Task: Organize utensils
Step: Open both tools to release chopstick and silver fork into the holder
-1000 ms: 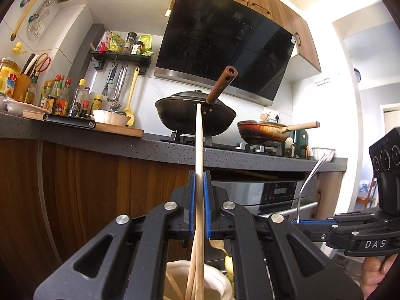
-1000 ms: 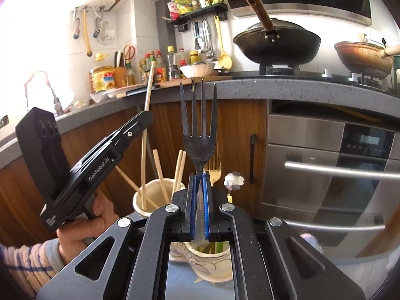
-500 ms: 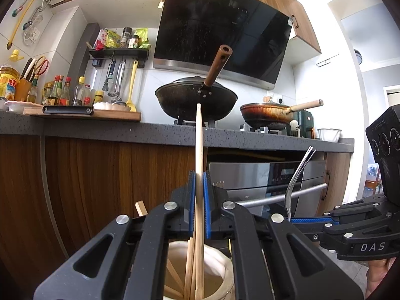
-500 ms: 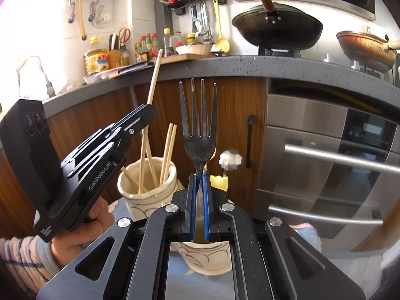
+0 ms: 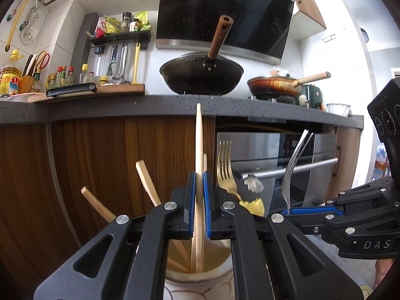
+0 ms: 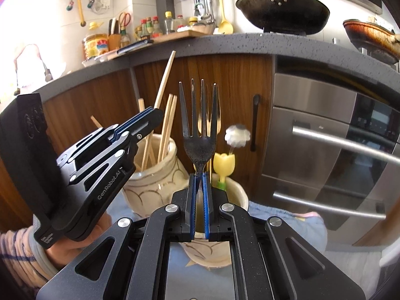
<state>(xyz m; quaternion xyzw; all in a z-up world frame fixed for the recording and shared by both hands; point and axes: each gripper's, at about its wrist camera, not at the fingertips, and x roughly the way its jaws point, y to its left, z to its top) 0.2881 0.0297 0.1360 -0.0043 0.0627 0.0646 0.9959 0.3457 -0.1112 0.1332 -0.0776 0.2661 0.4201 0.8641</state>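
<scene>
An upright chopstick (image 5: 199, 165) is clamped in the left gripper (image 5: 199, 200), its lower end inside the left cream jar (image 5: 200, 282), while a dark fork (image 6: 200, 130) is pinched tines-up by the right gripper (image 6: 199, 200) above the near right jar (image 6: 235, 192).

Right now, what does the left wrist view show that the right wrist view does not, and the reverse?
Only the left wrist view: the inside of the chopstick jar, where the chopstick clamped in the left gripper reaches in.

Only the right wrist view: the hand holding that gripper, and the second jar.

Both: the silver fork clamped in the right gripper, the gold fork, the black wok.
</scene>
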